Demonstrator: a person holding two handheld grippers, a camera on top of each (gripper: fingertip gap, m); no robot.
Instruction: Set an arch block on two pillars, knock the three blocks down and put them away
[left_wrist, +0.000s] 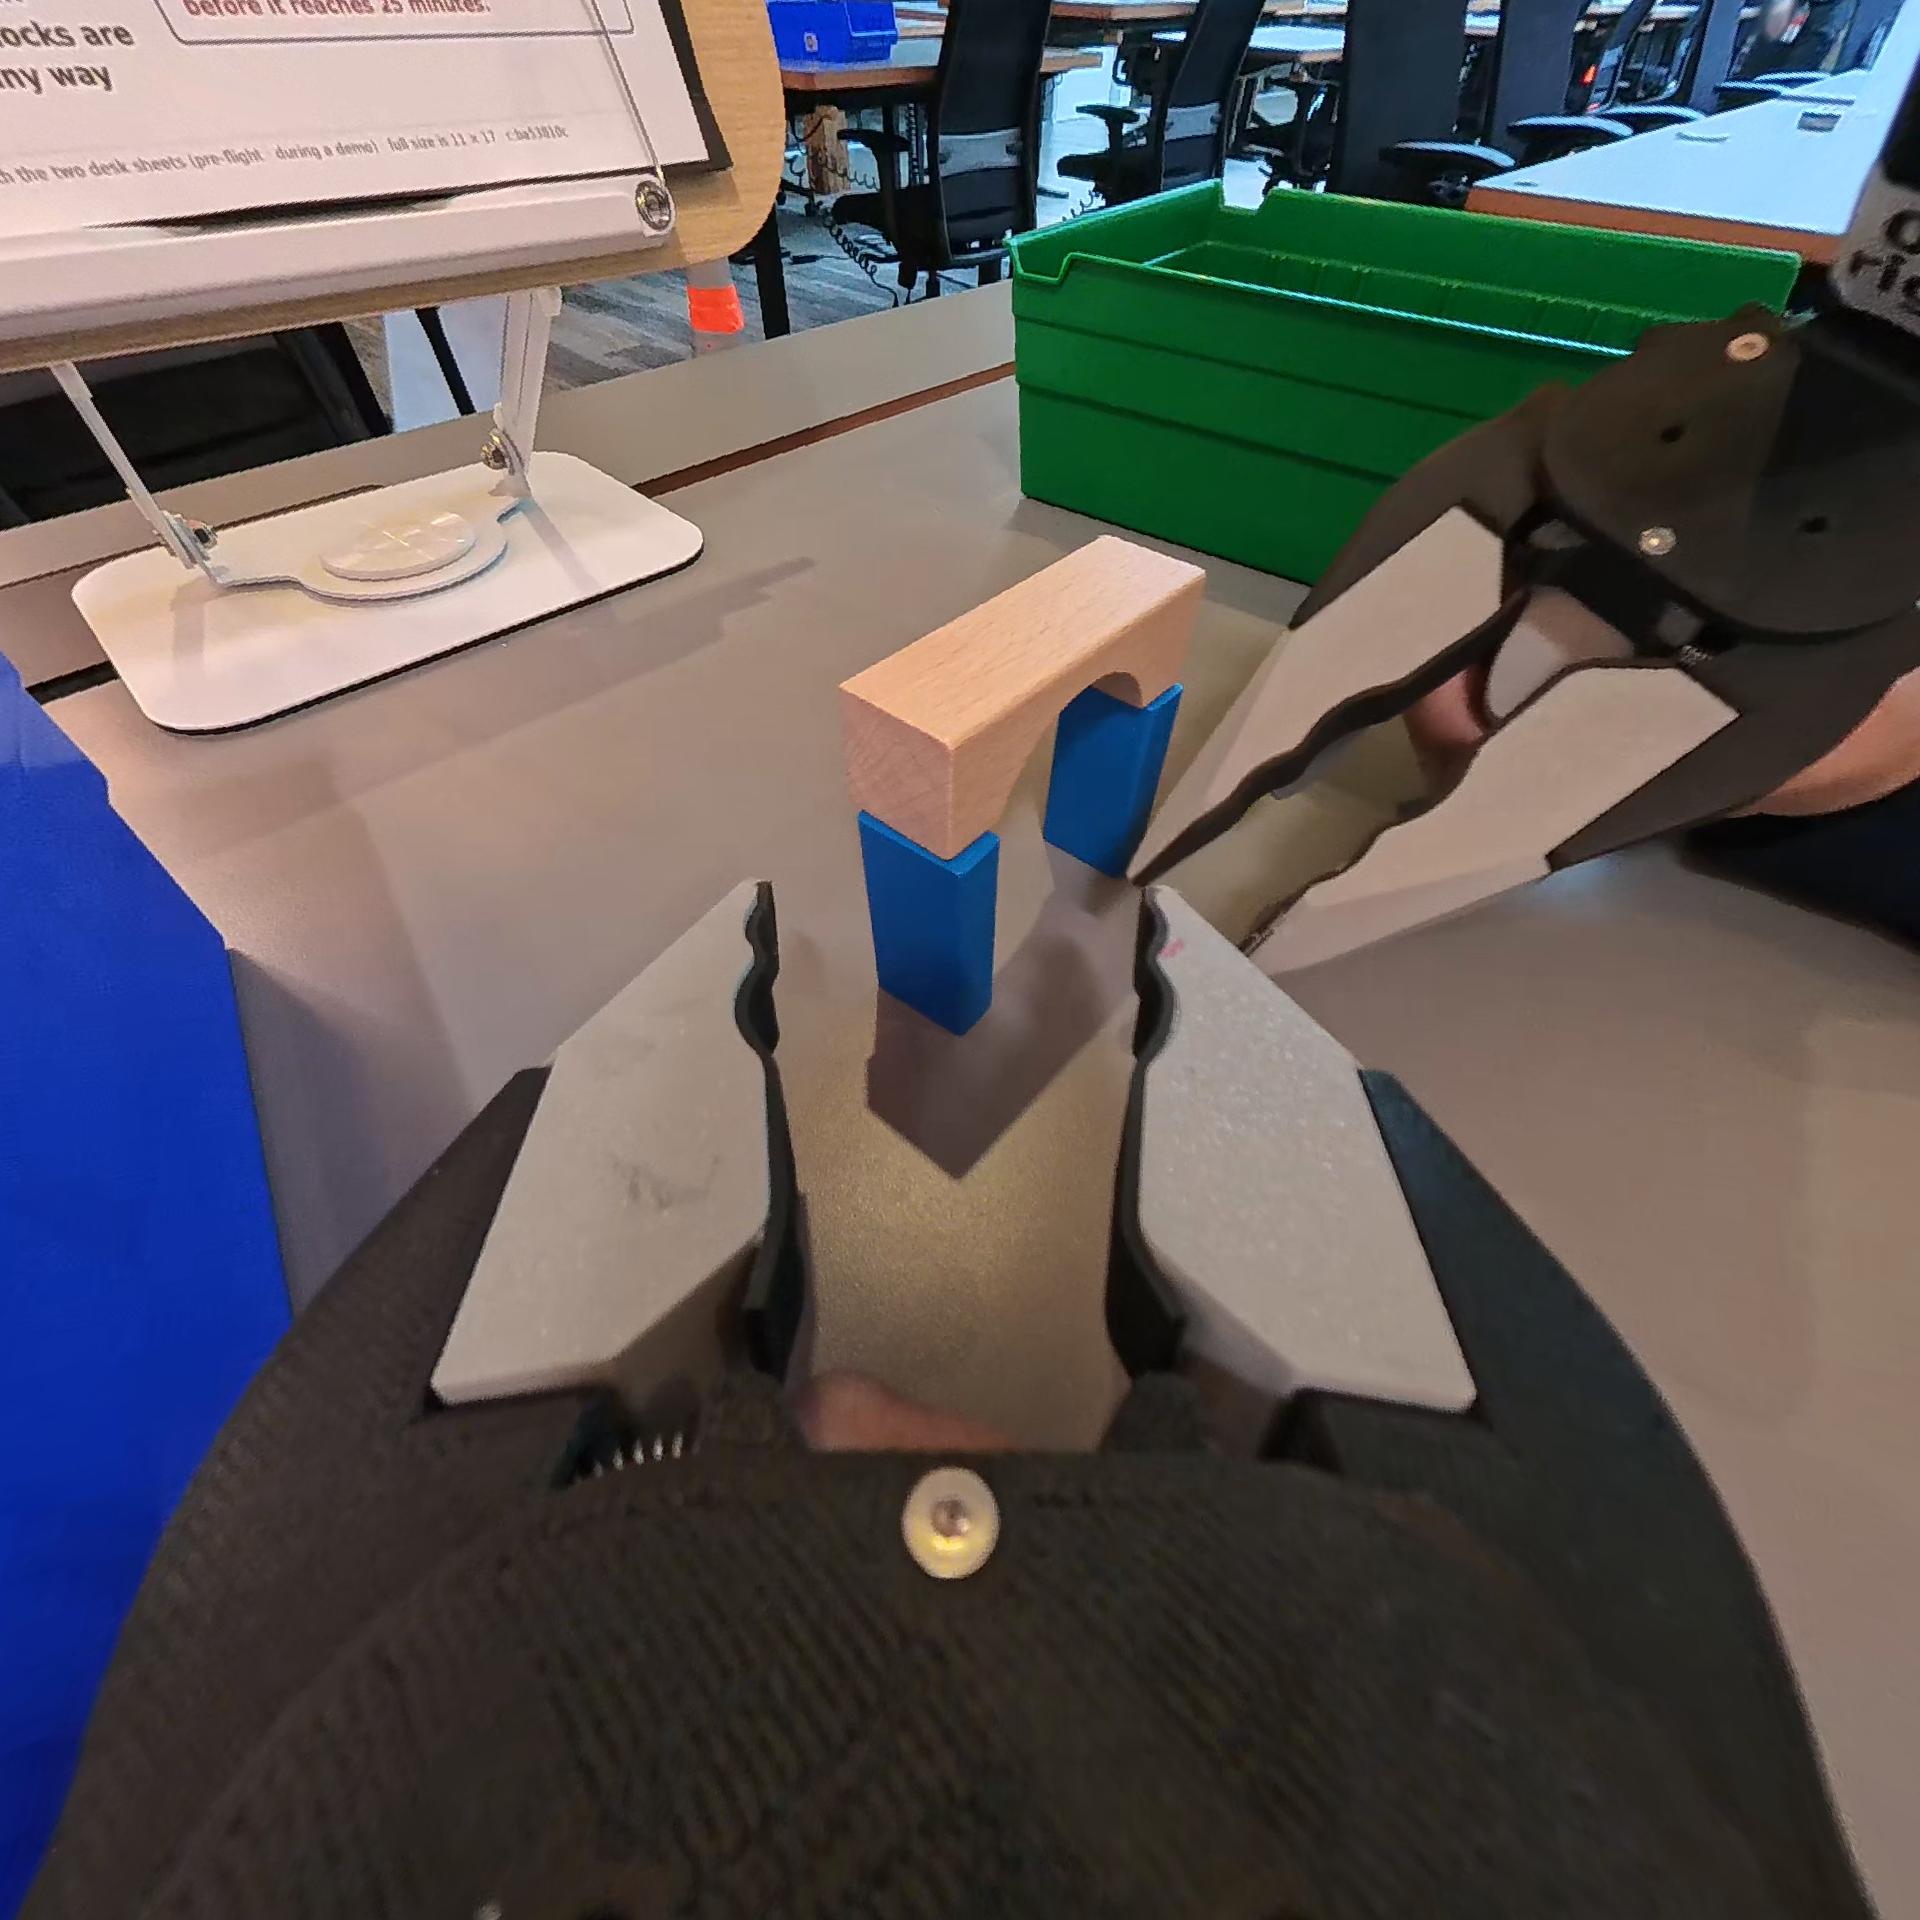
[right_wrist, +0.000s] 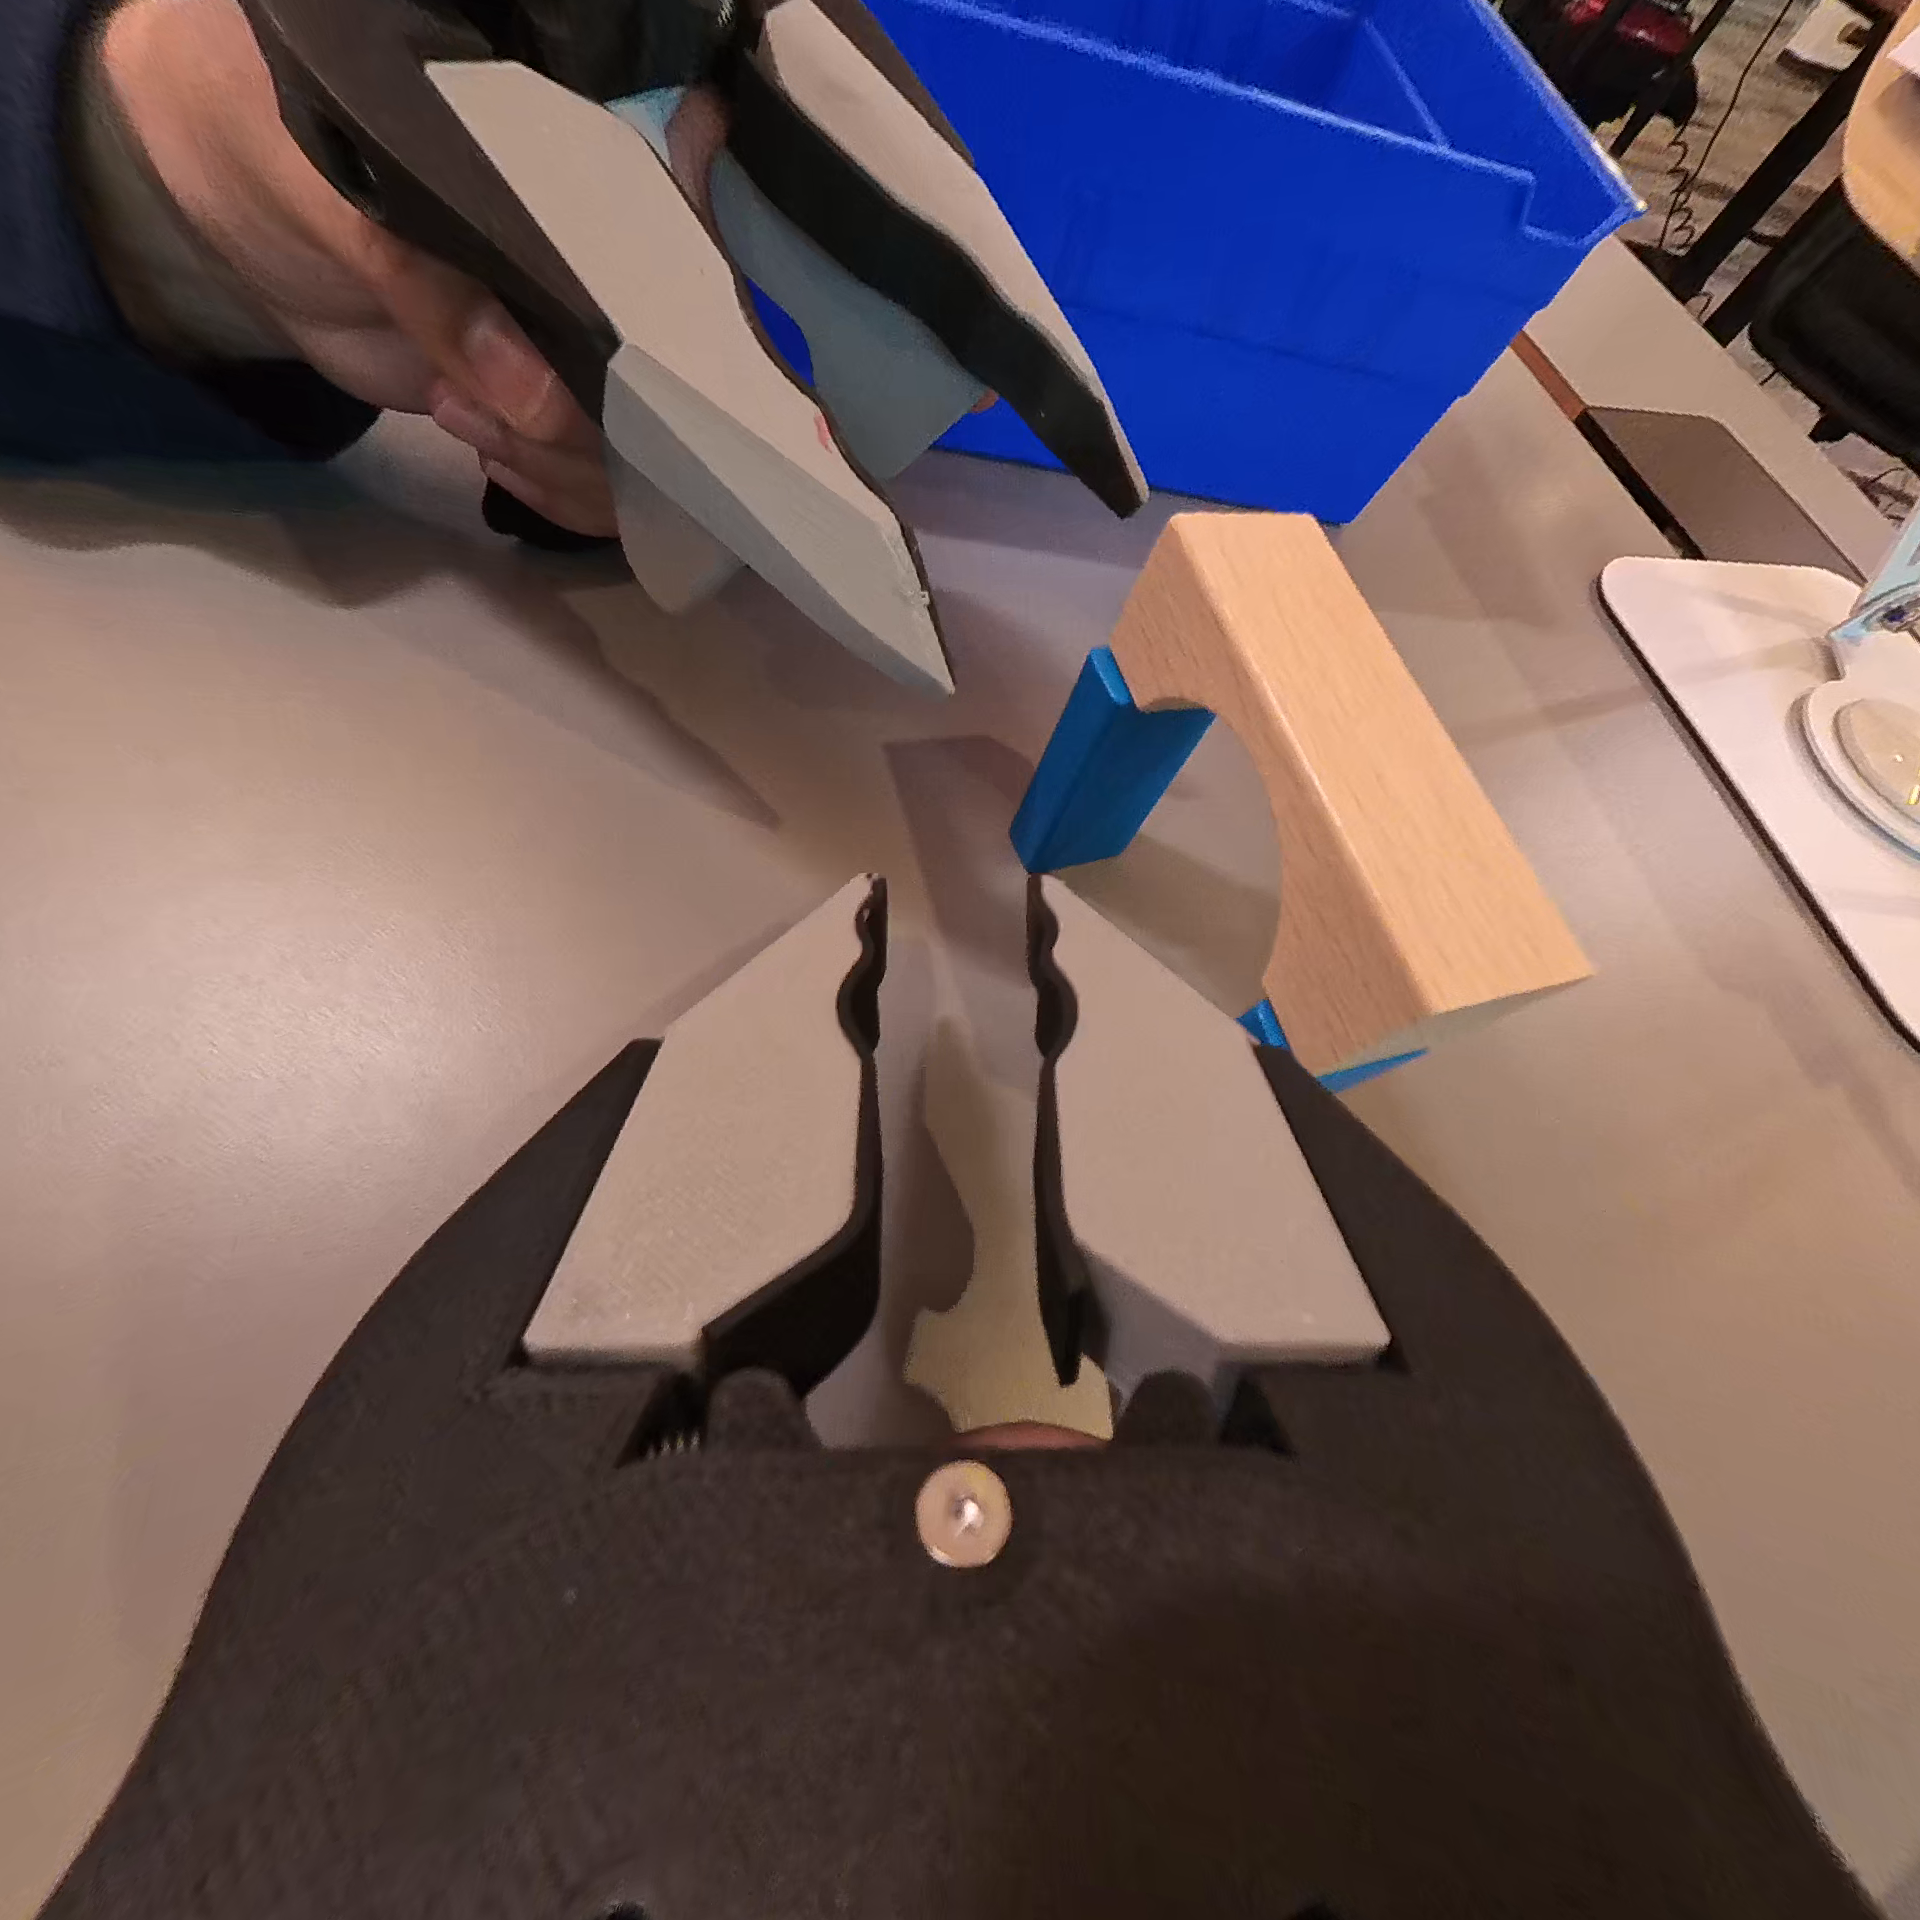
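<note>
A wooden arch block (left_wrist: 1023, 665) rests on two upright blue pillars, the nearer pillar (left_wrist: 930, 925) and the farther pillar (left_wrist: 1107, 779), on the grey table (left_wrist: 520, 883). My left gripper (left_wrist: 956, 904) is open and empty, and the nearer pillar stands just ahead of its fingertips. My right gripper (right_wrist: 954, 888) is open with a narrow gap and holds nothing. Its right fingertip (right_wrist: 1039, 914) lies at the foot of one blue pillar (right_wrist: 1107, 769); I cannot tell whether it touches. The arch (right_wrist: 1340, 748) covers most of the other pillar (right_wrist: 1262, 1023). The left gripper (right_wrist: 1034, 587) shows at the top.
A green bin (left_wrist: 1299, 364) stands at the back right of the table. A blue bin (right_wrist: 1247, 260) stands behind the left gripper. A white document stand (left_wrist: 395, 582) sits at the back left. A person's hand (right_wrist: 416, 312) holds the left gripper. The blue pillar (right_wrist: 1107, 769) is about equally far from each gripper, around 4 centimetres. About 5 centimetres separates my left fingertips from the wooden arch block (left_wrist: 1023, 665). It turns up in the right wrist view (right_wrist: 1294, 652) as well. The arch (right_wrist: 1340, 748) is about 6 centimetres from both grippers' fingertips. My left wrist view (left_wrist: 1080, 632) looks at it from another angle.
</note>
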